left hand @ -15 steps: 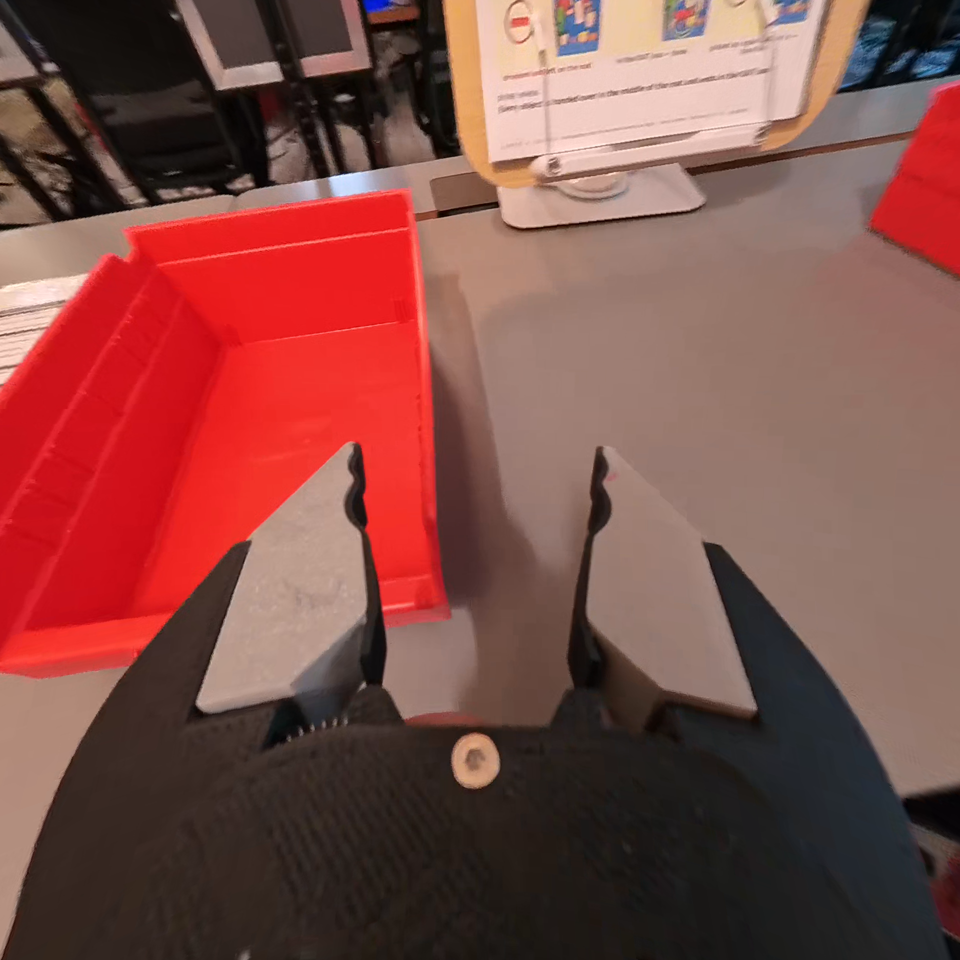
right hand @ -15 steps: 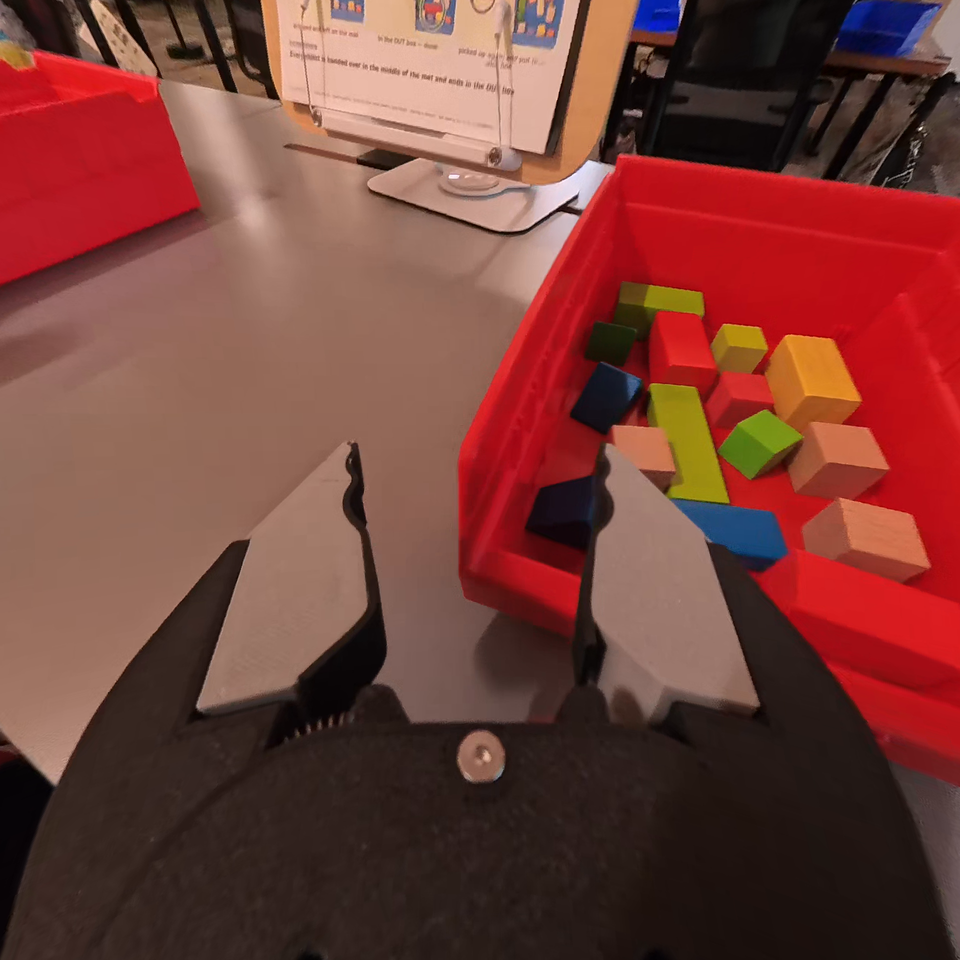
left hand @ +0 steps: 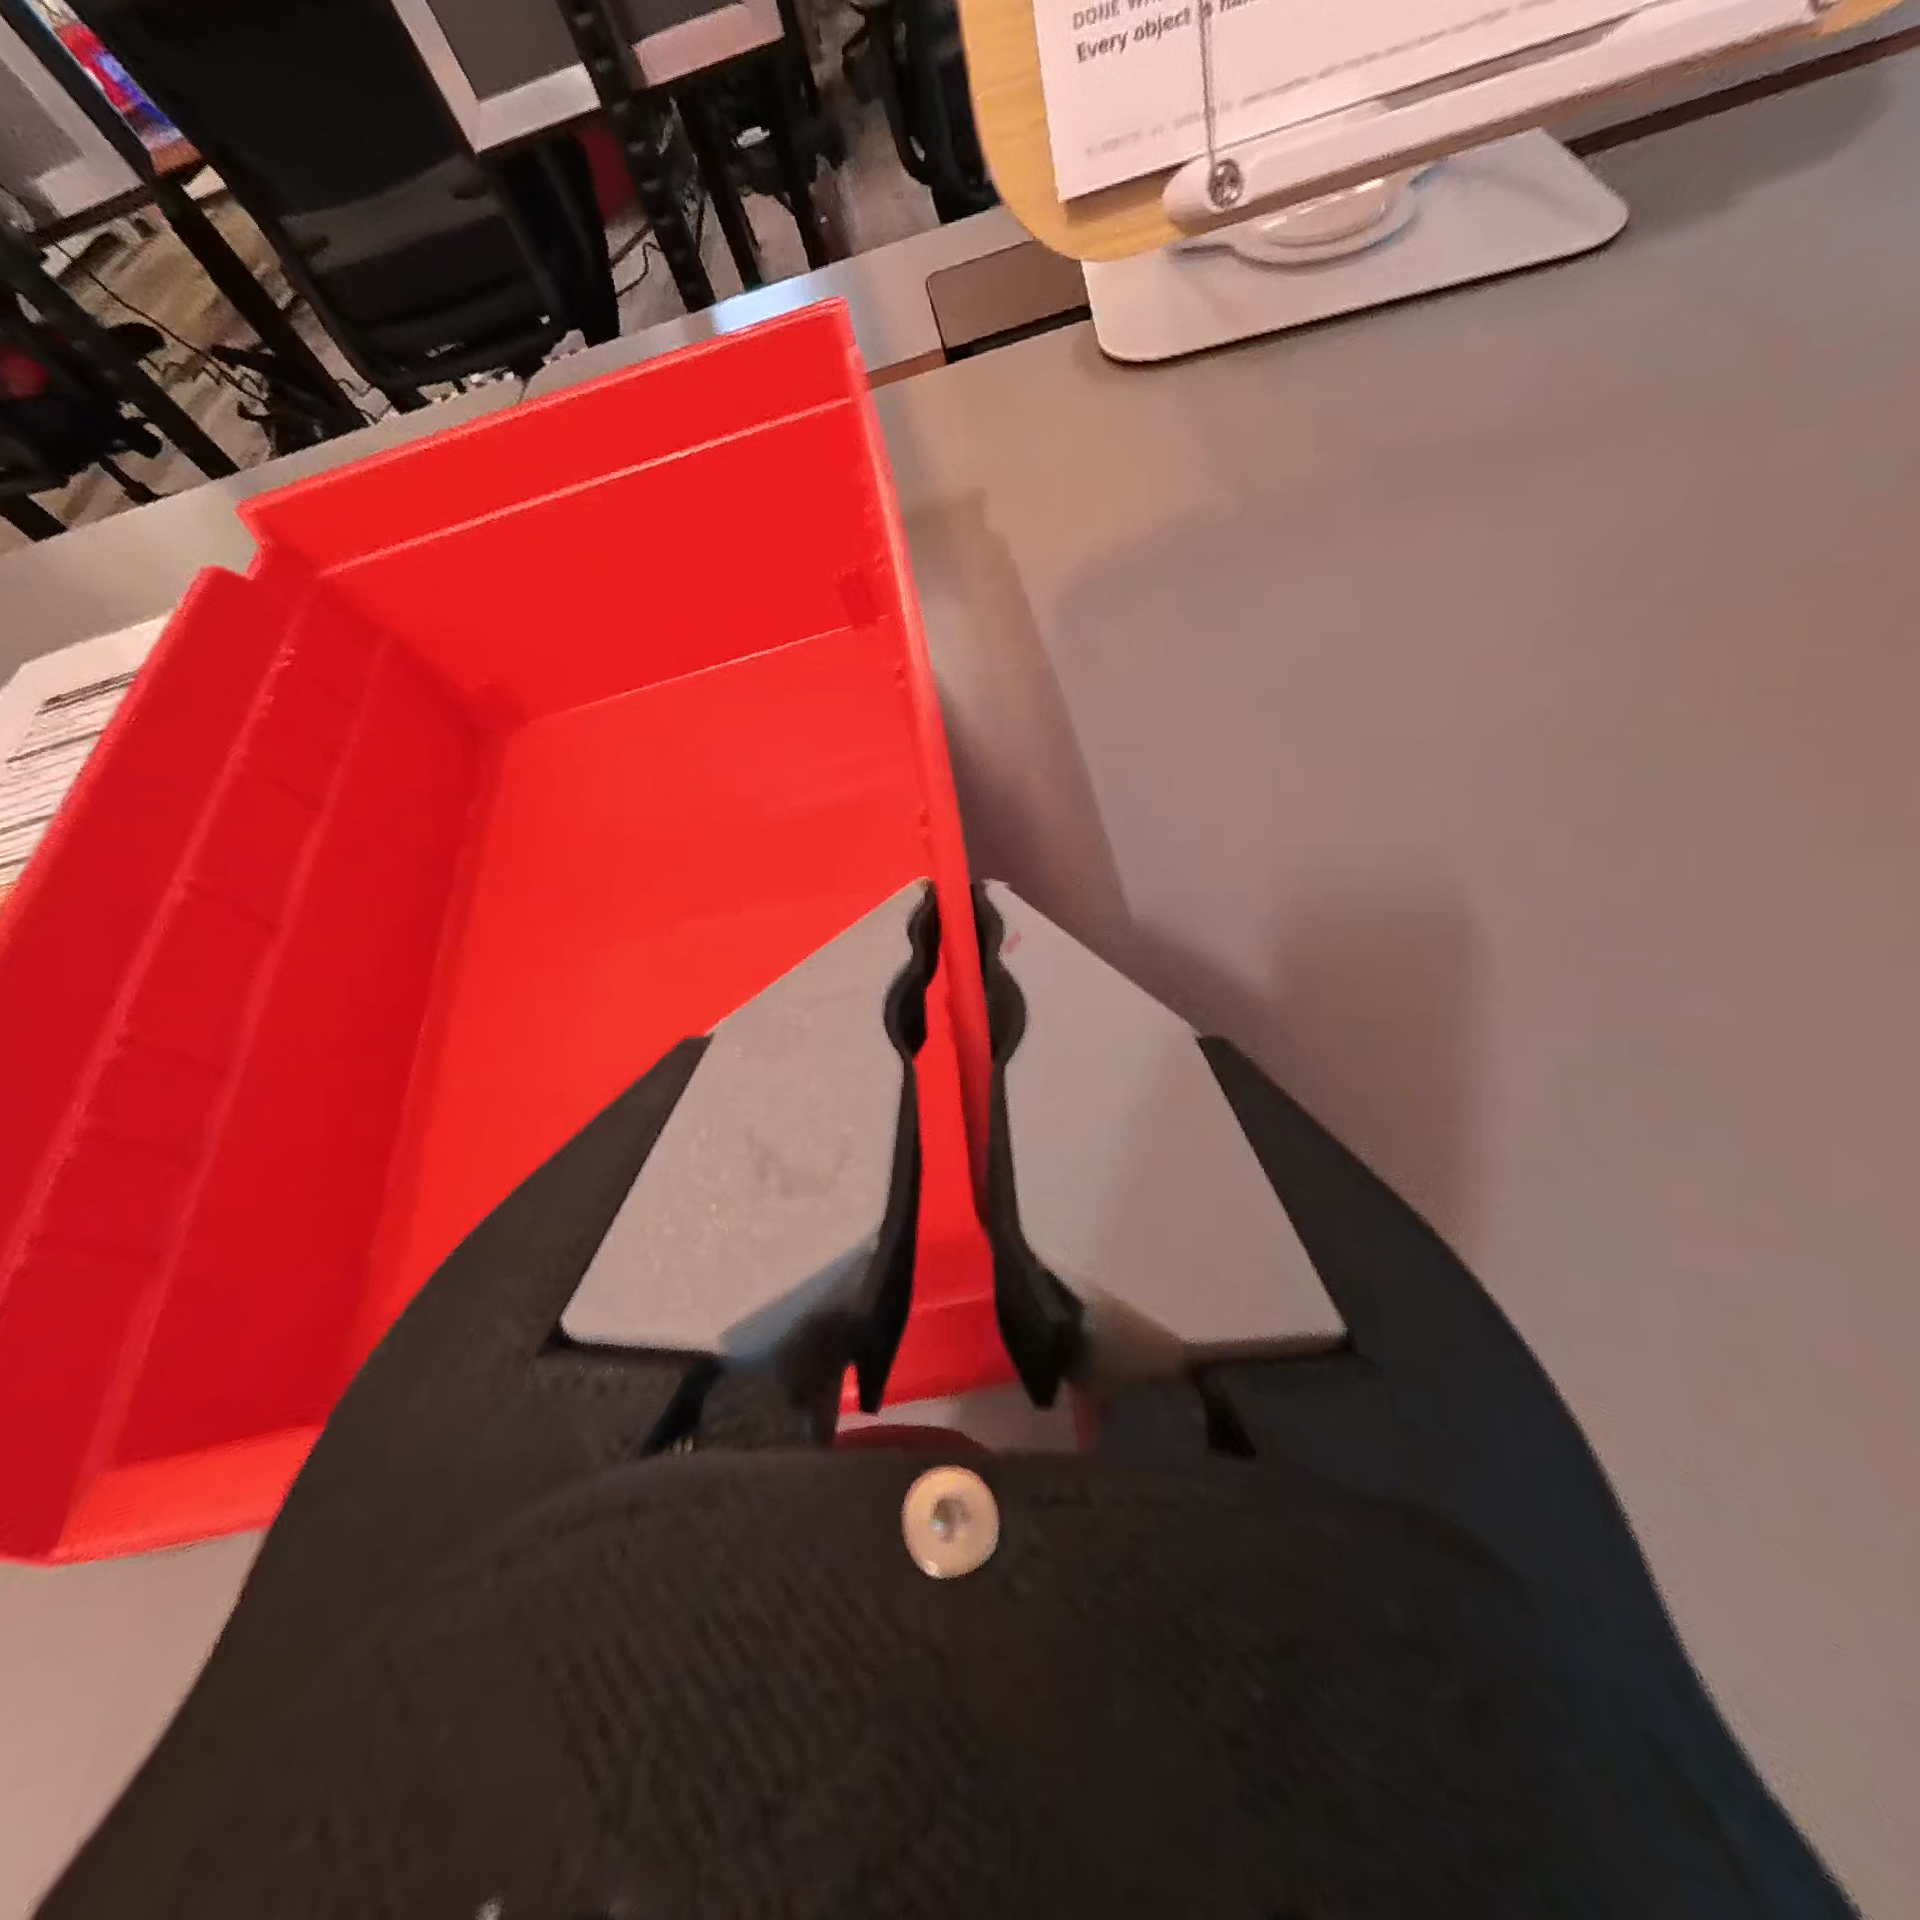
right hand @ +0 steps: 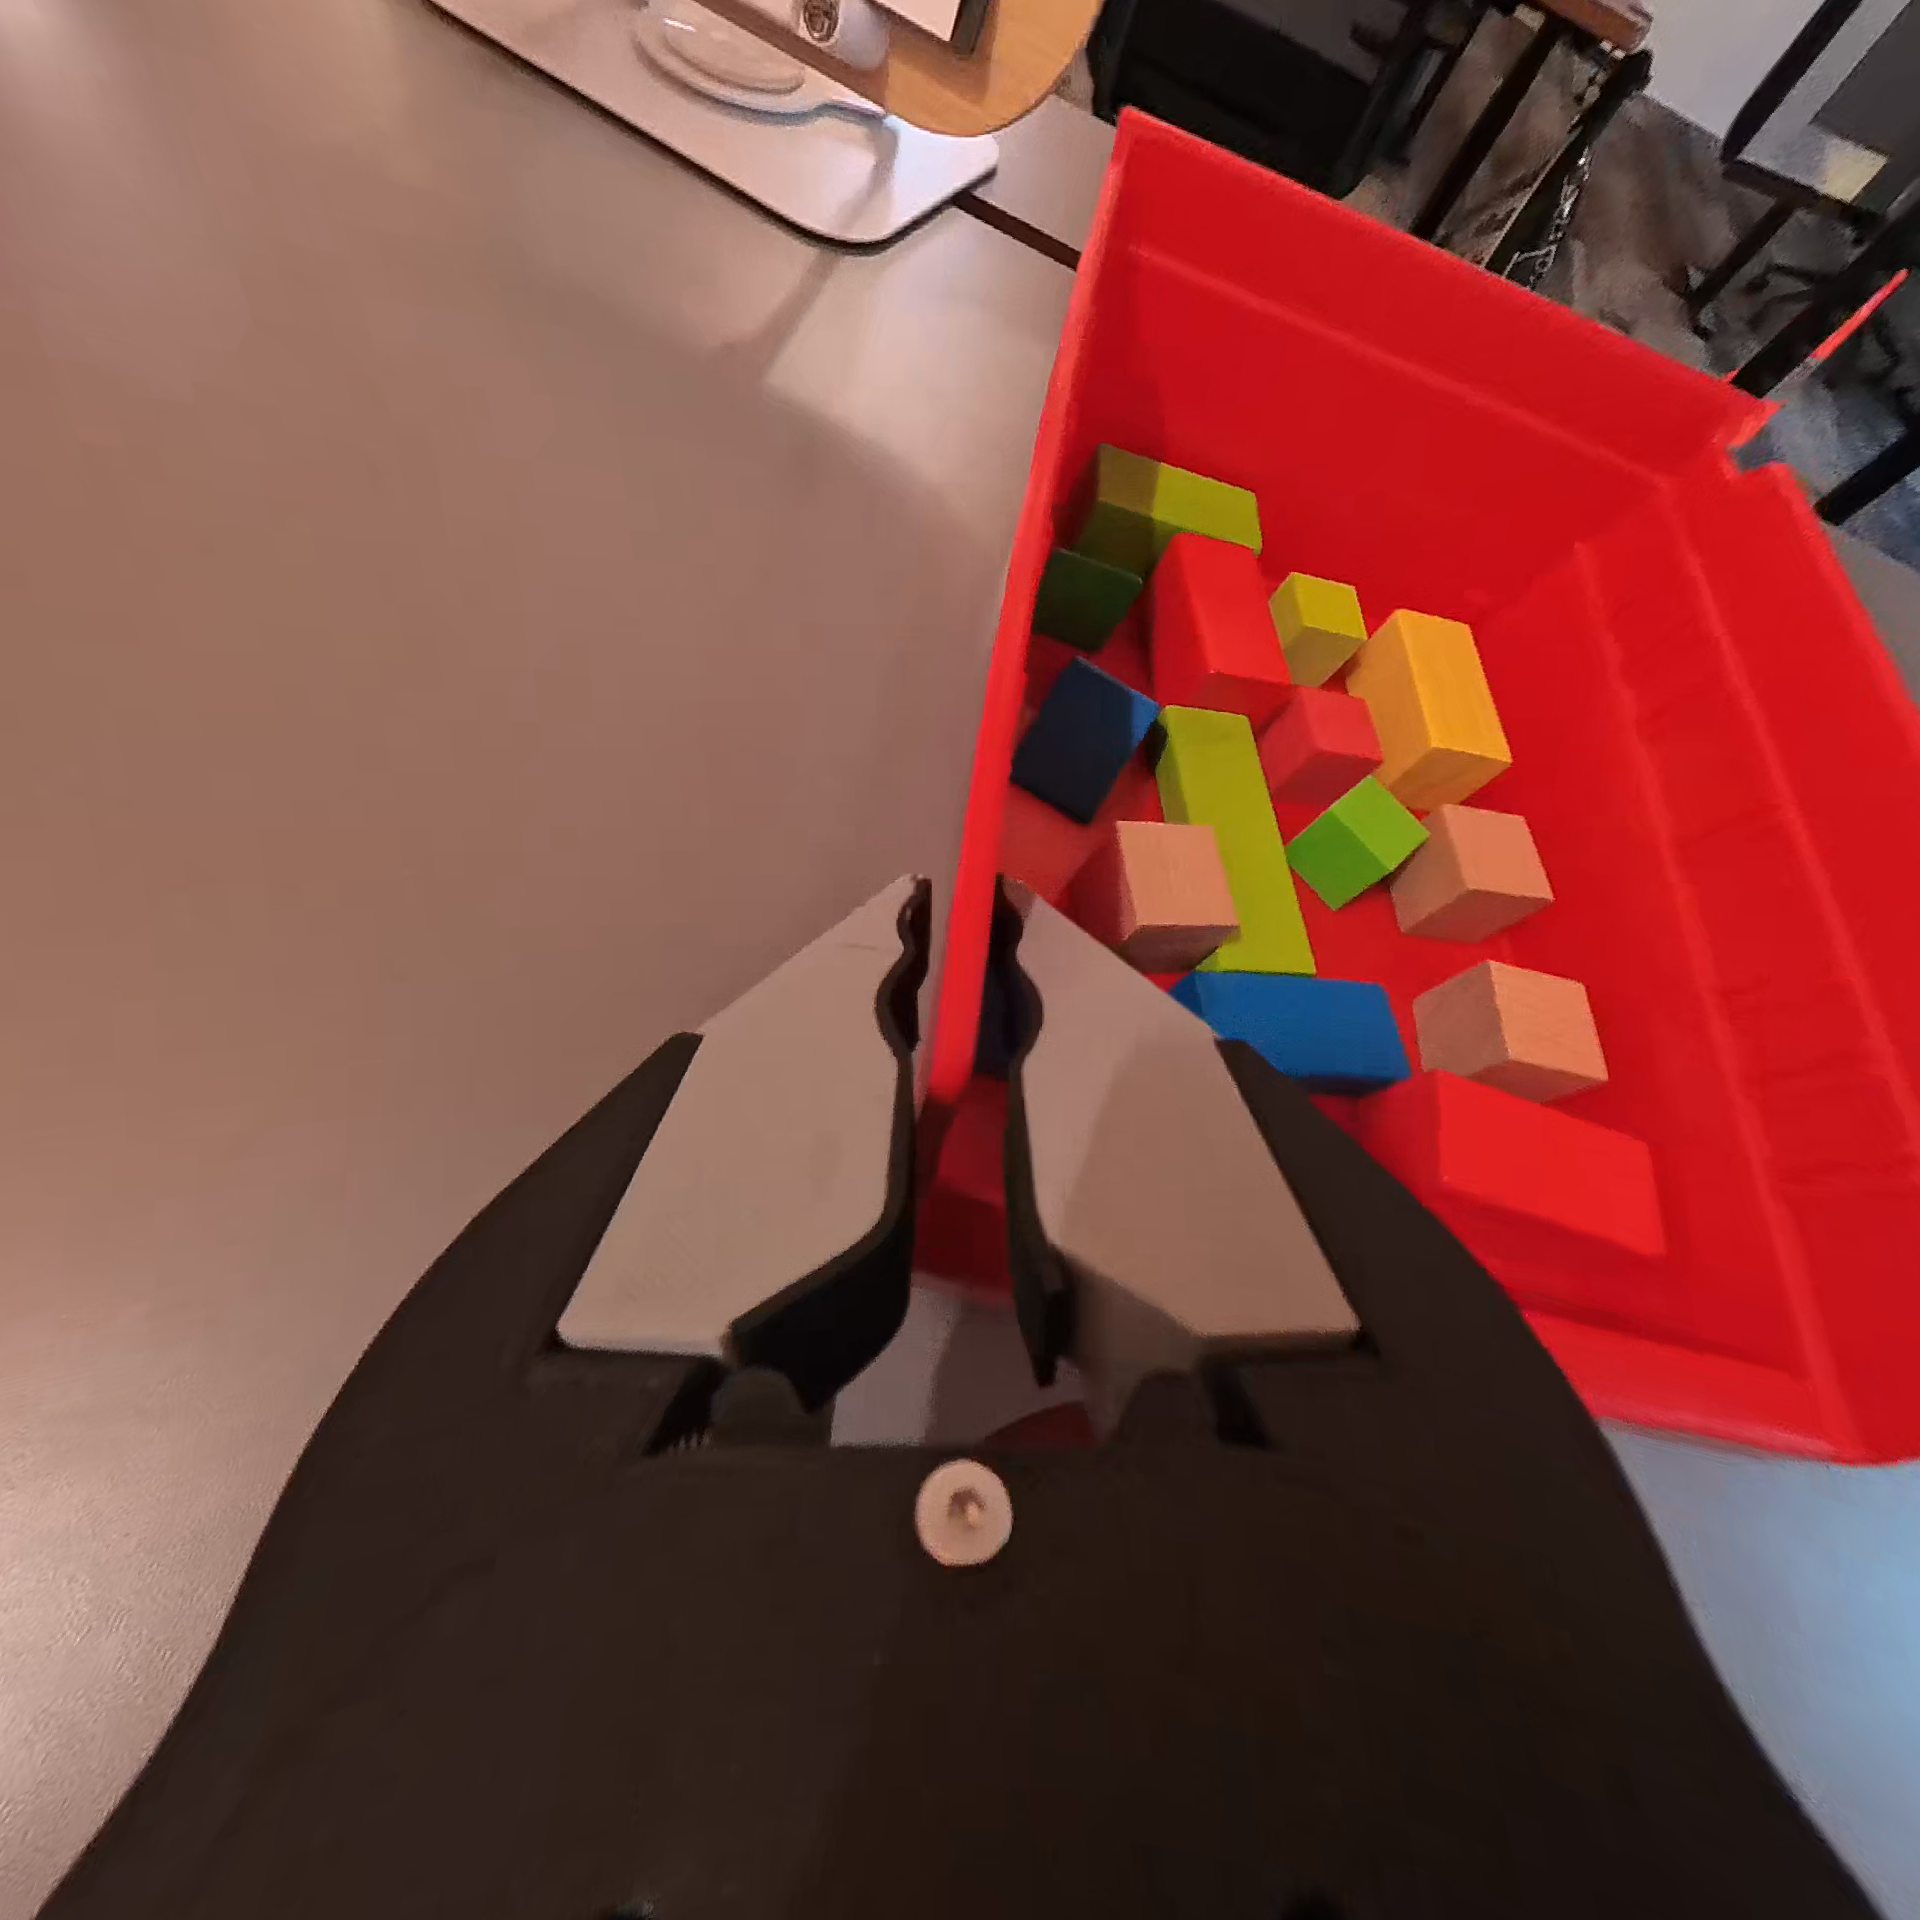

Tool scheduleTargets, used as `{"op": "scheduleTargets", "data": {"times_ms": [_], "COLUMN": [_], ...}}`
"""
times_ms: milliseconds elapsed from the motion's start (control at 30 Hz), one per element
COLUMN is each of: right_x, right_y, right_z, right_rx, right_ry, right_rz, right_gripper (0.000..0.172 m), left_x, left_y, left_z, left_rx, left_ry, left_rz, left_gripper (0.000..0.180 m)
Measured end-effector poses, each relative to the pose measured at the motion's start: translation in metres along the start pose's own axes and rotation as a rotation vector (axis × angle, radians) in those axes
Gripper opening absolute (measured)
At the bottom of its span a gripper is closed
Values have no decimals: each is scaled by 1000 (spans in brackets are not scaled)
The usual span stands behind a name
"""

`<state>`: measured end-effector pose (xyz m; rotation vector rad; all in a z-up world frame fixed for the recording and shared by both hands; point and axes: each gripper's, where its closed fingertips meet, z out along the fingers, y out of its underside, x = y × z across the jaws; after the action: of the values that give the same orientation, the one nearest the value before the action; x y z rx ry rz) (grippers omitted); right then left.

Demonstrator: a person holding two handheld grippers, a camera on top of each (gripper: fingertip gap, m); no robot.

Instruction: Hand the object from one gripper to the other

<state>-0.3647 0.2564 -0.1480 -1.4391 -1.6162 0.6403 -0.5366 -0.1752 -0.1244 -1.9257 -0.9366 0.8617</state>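
Both claws have been drawn nearly together since the earlier frames, where their fingers stood wide apart, and each has been carried forward toward its bin; the left claw (left hand: 956,904) is seen with its tips close together and nothing gripped between them, only a thin slit being left through which the right wall of the empty red bin (left hand: 312,935) below is glimpsed; whether that wall is touched cannot be told; the right claw (right hand: 961,899) is likewise narrowed, a small gap remaining, in line with the left wall of the filled red bin (right hand: 1403,416); whether its pads press on that wall cannot be told, and no block is held by it; the task's things, the wooden blocks, are all found inside the filled bin on the grey bench (right hand: 416,623): a yellow block (right hand: 1429,696), a long lime block (right hand: 1231,831), a bright green cube (right hand: 1351,842), a red block (right hand: 1210,613), a dark blue block (right hand: 1081,732), a blue block (right hand: 1299,1023) and several plain wood cubes (right hand: 1174,894); a further dark block is partly hidden behind the right claw's fingers; a white stand (left hand: 1351,270) carrying a printed sheet on a board is set at the far side of the bench; dark chairs and frames are seen beyond.
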Motion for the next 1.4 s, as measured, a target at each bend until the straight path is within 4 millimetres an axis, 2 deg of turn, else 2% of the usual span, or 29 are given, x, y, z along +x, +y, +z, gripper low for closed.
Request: {"op": "scheduleTargets", "data": {"times_ms": [67,167,200,267,300,333,367,400,467,567,633,700,867,1033,1167,1300,1367,1400], "right_x": [4,7,8,8,6,4,3,2,3,-4,-15,-34,-110,-203,-296,-409,-459,-477], "right_y": [3,4,4,3,4,5,7,8,9,6,1,-5,-35,-75,-114,-155,-173,-180], "right_z": [-5,-9,-9,-7,-6,-4,-3,-3,-3,-1,1,2,8,26,32,42,40,33], "right_rx": [3,23,23,9,-8,-29,-52,-72,-100,-96,-92,-95,-88,-42,27,72,68,71], "right_ry": [16,-4,-17,-51,-61,-63,-55,-40,-1,-12,-20,-65,-206,-290,-384,-530,-627,-677], "right_rz": [1,31,52,88,86,73,51,18,-21,-2,-5,4,-12,-55,-86,-147,-171,-184], "right_gripper": [4,6,14,23,23,20,15,7,4,6,8,12,21,20,23,38,46,44], "left_x": [-6,-8,-9,-12,-13,-11,-8,-12,-11,-14,-20,-22,-22,-21,-23,-27,-31,-34], "left_y": [3,6,7,15,18,21,22,22,20,-5,-15,-21,-53,-84,-88,-93,-96,-97], "left_z": [-1,0,2,10,16,21,23,23,20,-3,-18,-29,-63,-96,-115,-130,-138,-142], "left_rx": [-2,-2,-11,-67,-84,-93,-96,-93,-95,18,31,45,131,257,288,323,341,352], "left_ry": [-15,38,56,51,41,42,50,13,17,39,31,34,-19,-1,-2,-20,-39,-48], "left_rz": [21,-74,-107,-131,-115,-93,-68,-29,-20,-14,-26,-7,55,53,57,67,79,78], "left_gripper": [0,1,7,42,42,32,4,2,1,2,3,2,3,4,4,4,4,4]}}
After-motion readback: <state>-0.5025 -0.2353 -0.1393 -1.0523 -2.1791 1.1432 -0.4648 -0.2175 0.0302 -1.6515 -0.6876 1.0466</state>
